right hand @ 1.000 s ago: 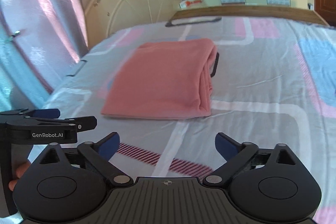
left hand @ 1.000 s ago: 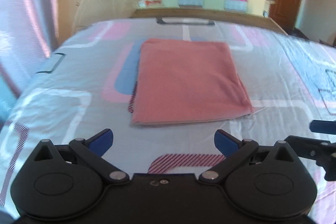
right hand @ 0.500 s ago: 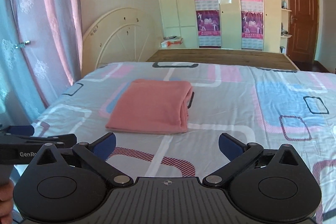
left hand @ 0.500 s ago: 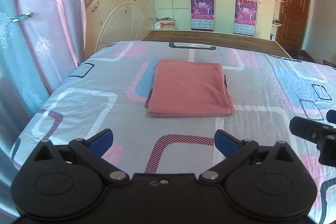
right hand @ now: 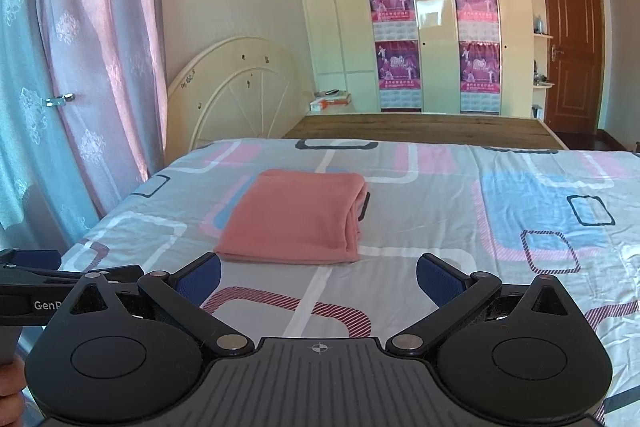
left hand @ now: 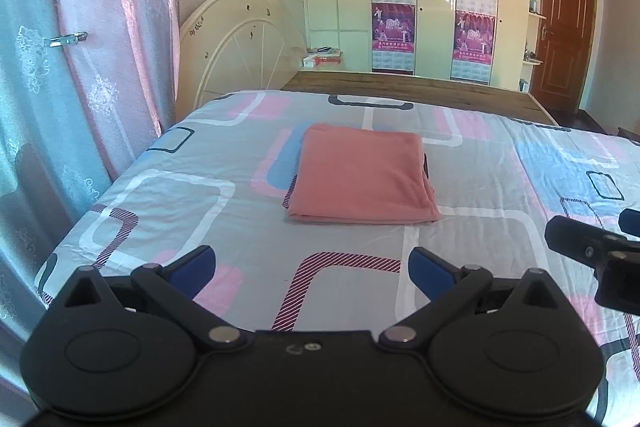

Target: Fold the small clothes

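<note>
A salmon-pink cloth (left hand: 362, 175) lies folded into a neat rectangle on the patterned bed sheet (left hand: 200, 195), flat and apart from both grippers. It also shows in the right wrist view (right hand: 298, 217), its folded layers facing right. My left gripper (left hand: 312, 265) is open and empty, held back above the near part of the bed. My right gripper (right hand: 318, 277) is open and empty, likewise well short of the cloth. The right gripper's side shows at the right edge of the left wrist view (left hand: 592, 247).
The bed sheet (right hand: 520, 227) spreads wide to the right. A cream headboard (left hand: 240, 43) leans against the wall by the pink and teal curtains (left hand: 80, 67) on the left. Wardrobe doors with posters (right hand: 436, 39) and a brown door (right hand: 572, 43) stand behind the bed.
Both grippers have pulled back and risen away from the folded cloth, which now looks smaller and farther. The cloth has not moved. Both stay open.
</note>
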`<control>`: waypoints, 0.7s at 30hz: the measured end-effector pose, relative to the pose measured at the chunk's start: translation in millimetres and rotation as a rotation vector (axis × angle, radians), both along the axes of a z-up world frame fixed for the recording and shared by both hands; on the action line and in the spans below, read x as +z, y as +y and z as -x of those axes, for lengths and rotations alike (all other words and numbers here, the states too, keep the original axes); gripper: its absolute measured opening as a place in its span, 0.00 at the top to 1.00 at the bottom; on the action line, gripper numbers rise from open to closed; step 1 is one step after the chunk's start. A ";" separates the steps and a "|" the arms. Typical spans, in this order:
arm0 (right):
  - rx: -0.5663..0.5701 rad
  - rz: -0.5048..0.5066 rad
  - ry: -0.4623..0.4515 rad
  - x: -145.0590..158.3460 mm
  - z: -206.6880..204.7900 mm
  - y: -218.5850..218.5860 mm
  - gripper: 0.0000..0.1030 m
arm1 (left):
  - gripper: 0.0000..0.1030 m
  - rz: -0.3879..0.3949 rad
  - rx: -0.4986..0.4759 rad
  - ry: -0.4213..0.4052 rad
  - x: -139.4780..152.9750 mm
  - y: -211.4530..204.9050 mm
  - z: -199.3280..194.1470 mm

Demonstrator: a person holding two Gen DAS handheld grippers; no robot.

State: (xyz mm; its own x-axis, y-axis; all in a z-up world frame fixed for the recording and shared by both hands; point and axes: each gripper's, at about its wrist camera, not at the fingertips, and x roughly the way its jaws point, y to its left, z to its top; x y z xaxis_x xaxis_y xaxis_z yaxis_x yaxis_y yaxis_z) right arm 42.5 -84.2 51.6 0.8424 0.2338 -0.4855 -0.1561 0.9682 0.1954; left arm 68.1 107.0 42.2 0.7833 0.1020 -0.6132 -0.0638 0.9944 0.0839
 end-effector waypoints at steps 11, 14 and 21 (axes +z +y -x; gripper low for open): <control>0.001 -0.004 -0.010 3.3 5.8 3.0 0.00 | 0.01 -0.026 0.027 -0.027 4.2 4.1 10.6; 0.005 0.000 -0.010 3.7 7.5 5.8 0.00 | 0.01 -0.022 0.041 -0.029 4.7 7.2 11.1; 0.009 0.011 -0.013 5.0 9.7 11.8 0.00 | 0.01 -0.017 0.051 -0.031 4.7 14.0 10.2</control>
